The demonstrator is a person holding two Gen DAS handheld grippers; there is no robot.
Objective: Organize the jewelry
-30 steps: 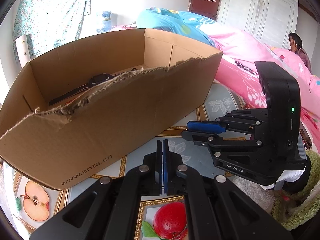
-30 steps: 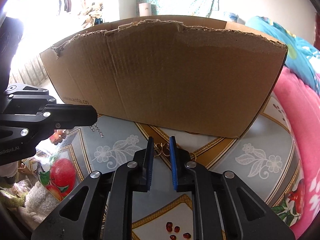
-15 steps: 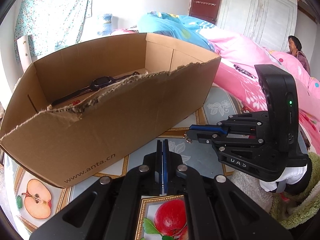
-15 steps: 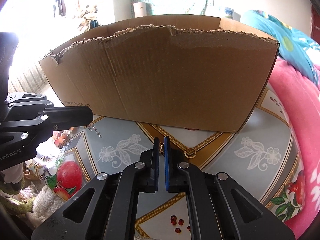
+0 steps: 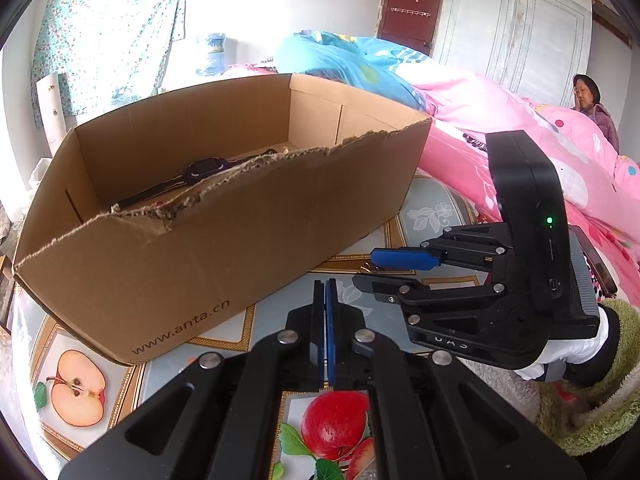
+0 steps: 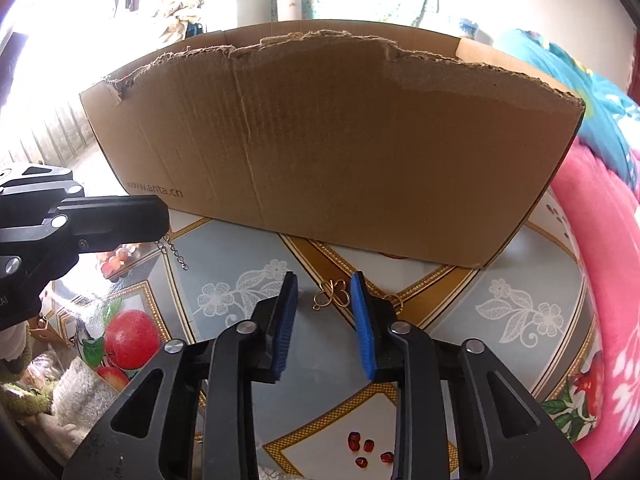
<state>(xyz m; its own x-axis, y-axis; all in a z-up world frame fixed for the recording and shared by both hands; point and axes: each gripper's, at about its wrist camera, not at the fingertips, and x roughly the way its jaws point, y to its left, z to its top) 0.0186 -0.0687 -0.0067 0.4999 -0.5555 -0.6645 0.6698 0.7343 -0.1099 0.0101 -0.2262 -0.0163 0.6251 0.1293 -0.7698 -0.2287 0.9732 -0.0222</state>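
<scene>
Cardboard box (image 5: pixel 224 248), one only, open-topped with a ragged torn near edge and "www.anta.cn" printed on its front wall, stands on a table (image 6: pixel 224 276) covered in a floral and fruit-patterned cloth. Inside the box lies one dark wristwatch (image 5: pixel 204 169), stretched flat along the bottom; the rest of the box floor is hidden behind the near wall. Two grippers are in view. The left gripper (image 5: pixel 325 300) has its blue pads pressed together with nothing between them, pointing toward the box front. The right gripper (image 6: pixel 325 300) has its fingers spread apart, low over the table just in front of the box. Between its blue pads (image 6: pixel 362 312), on the cloth, lies one small gold clover-shaped earring (image 6: pixel 334 294), not touched by either pad. A short silver chain (image 6: pixel 173 249) lies on the table near the left gripper's tip, partly hidden by it. Four small red beads (image 6: pixel 366 448) sit in a loose cluster on the cloth close to the right gripper's body.
</scene>
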